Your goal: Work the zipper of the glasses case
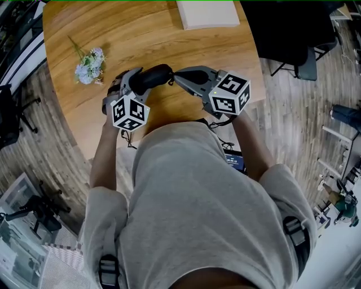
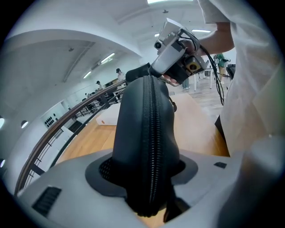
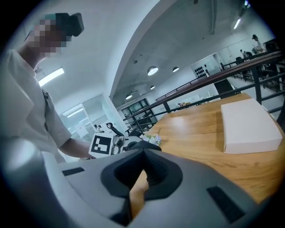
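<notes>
Head camera looks steeply down at the table [image 1: 152, 34]; gripper cameras face each other closely (all share it).

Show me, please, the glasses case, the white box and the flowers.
glasses case [image 2: 133, 133], left gripper view, its black shell.
white box [image 3: 248, 124], right gripper view, its top face.
flowers [image 1: 90, 64], head view, the blossoms.

- Wide bare stretch of wooden table [image 1: 163, 39] beyond the glasses case [image 1: 153, 78]; open across from left to right.
- Closed off at the far edge by a white box [image 1: 207, 14], well apart from the case.
- Narrowed on the left by a small bunch of flowers [image 1: 90, 65], near the left gripper [image 1: 135, 83] but not touching it.
- Middle of the near edge taken up by the case, clamped in the left gripper, with the right gripper [image 1: 176, 77] closed at its other end.
- Past the table's far side, a dark railing [image 3: 213, 78].
</notes>
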Demonstrator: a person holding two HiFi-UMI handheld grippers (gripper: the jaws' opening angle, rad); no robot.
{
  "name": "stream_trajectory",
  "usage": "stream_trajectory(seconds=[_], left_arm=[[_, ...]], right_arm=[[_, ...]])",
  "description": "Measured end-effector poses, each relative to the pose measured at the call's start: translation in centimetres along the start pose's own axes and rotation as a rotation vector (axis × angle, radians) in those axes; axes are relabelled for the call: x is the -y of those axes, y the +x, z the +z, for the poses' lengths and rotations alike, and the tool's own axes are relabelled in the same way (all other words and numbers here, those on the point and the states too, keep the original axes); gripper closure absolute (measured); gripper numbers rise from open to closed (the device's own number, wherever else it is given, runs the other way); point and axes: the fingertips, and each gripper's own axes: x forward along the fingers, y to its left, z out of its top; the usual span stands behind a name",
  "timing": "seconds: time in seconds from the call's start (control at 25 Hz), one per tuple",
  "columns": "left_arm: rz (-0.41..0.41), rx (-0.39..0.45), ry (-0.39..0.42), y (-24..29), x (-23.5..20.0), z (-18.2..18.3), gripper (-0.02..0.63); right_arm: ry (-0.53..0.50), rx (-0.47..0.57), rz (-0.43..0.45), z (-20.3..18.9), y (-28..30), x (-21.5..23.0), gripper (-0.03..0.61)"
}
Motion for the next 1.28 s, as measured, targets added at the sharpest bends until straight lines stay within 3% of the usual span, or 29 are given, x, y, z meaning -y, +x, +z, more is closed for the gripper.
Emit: stream_trajectory(seconds=[0.12,0.4,0.68,0.92,1.16,1.28], left_arm=[[0.009,-0.019,0.012,0.2,0.0,-0.2,0.363],[0.089,0.038,0.043,-0.5,-0.4,0.9,0.354],[0.133,-0.048,0.159,0.8,0.7,-0.4,0.337],[0.124,-0.030,0.052,1.9,1.5,-0.5,0.336],[-0.004,0.069,-0.194,4.6,4.7,-1.3,0.336],[-0.040,0.007,-0.191,6.1,6.8,-3.3,0.331]], right_arm=[[-0.018,-0.015,-0.048,-0.6,0.1,0.9,0.554],[0.031,0.001,-0.103,-0.8,-0.1,3.0,0.554],[0.098,-0.007,-0.085,-2.2,0.6,3.2,0.554],[0.143,0.021,-0.076,-2.2,0.4,3.3,0.554],[0.082,-0.050,-0.108,-3.6,1.1,4.1,0.554],[0.086,-0.109,-0.120,-6.2,2.1,5.5,0.554]])
